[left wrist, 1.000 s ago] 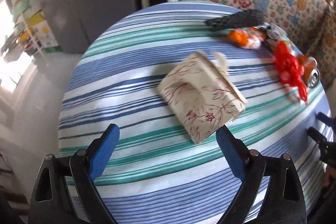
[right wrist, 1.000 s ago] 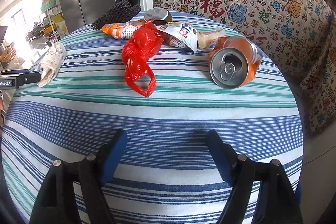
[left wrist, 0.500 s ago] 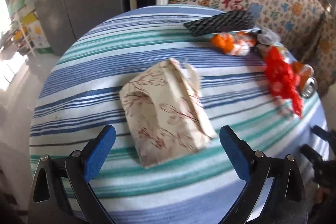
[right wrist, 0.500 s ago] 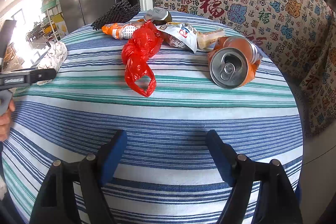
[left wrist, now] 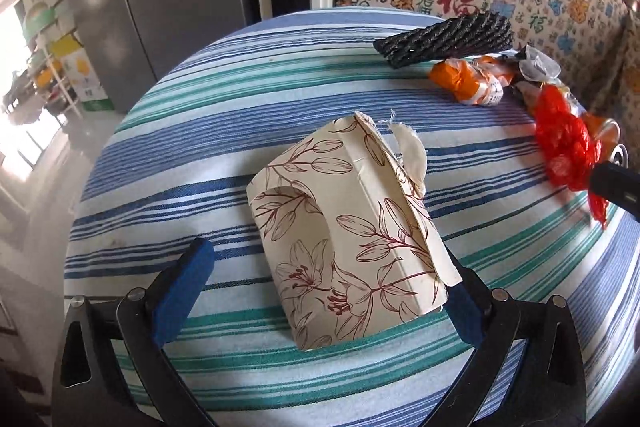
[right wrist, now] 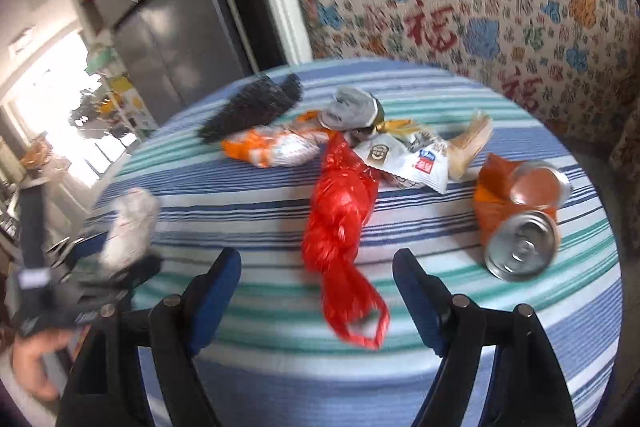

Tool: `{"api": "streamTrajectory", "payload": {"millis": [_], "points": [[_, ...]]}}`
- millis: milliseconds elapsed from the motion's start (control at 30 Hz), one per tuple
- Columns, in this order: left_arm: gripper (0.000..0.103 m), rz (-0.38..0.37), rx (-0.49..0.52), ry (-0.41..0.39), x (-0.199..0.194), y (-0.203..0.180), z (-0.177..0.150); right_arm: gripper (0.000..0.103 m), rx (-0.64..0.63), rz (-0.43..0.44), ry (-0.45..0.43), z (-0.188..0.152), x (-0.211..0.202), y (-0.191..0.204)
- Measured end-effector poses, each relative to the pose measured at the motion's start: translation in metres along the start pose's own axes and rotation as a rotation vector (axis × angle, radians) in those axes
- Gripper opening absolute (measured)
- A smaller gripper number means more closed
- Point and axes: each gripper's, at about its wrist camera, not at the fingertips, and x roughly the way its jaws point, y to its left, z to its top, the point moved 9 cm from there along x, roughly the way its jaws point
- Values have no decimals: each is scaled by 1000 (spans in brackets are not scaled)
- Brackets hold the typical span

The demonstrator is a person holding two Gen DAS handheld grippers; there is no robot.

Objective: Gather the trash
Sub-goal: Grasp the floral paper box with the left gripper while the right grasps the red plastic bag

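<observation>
I've got the left tool (left wrist: 324,291) spread as wide as it goes; its jaws have just been opening w/ the box (left wrist: 344,235) coming in between them. The box is a floral card carton lying on its side on the striped desk (left wrist: 224,115). Its near end sits between the blue pads: the right pad (left wrist: 460,311) is tucked just behind the box's lower right corner, touching or nearly so, I can't tell which. The left pad (left wrist: 184,291) is clear of the box, w/ bare cloth between. So nothing is pinched yet.

Key relation: the box's long axis runs away from the tool and leans a bit left at the far end, roughly along the tool's pointing line, so the pads face its two long side walls. The box sits off-centre, toward the right pad. I judge a close from here would push the left pad across first and could skid or crush the thin card.

Right tool (right wrist: 316,279) is spread too, empty. The red bag (right wrist: 340,223) lies straight ahead of it, long axis running away from the tool, w/ its looped tail reaching back into the gap between the pads, untouched as far as I can see. The can (right wrist: 520,219) is right of the bag, the wrappers (right wrist: 280,147) beyond it.

Left hand is nearer the box, right hand nearer the bag.
</observation>
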Motion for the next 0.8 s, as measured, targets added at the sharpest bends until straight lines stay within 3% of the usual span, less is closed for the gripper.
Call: {"api": "streamTrajectory", "payload": {"millis": [100, 167, 267, 433, 600, 700, 800], "points": [[103, 0, -1, -2, -1, 0, -2, 76, -7, -45, 20, 3, 27, -3], [103, 0, -1, -2, -1, 0, -2, 38, -41, -83, -11, 2, 31, -7], [103, -1, -1, -2, -2, 0, -3, 32, -76, -52, -21, -5, 24, -9], [103, -19, 33, -1, -2, -1, -3, 32, -328, -22, -1, -45, -4, 7], [103, -72, 100, 1, -4, 8, -4, 35, -339, -31, 5, -70, -26, -3], [103, -69, 91, 0, -5, 16, -6, 45, -299, -36, 8, -69, -28, -9], [103, -55, 92, -2, -7, 15, -9, 76, -234, -25, 25, -67, -25, -20]]}}
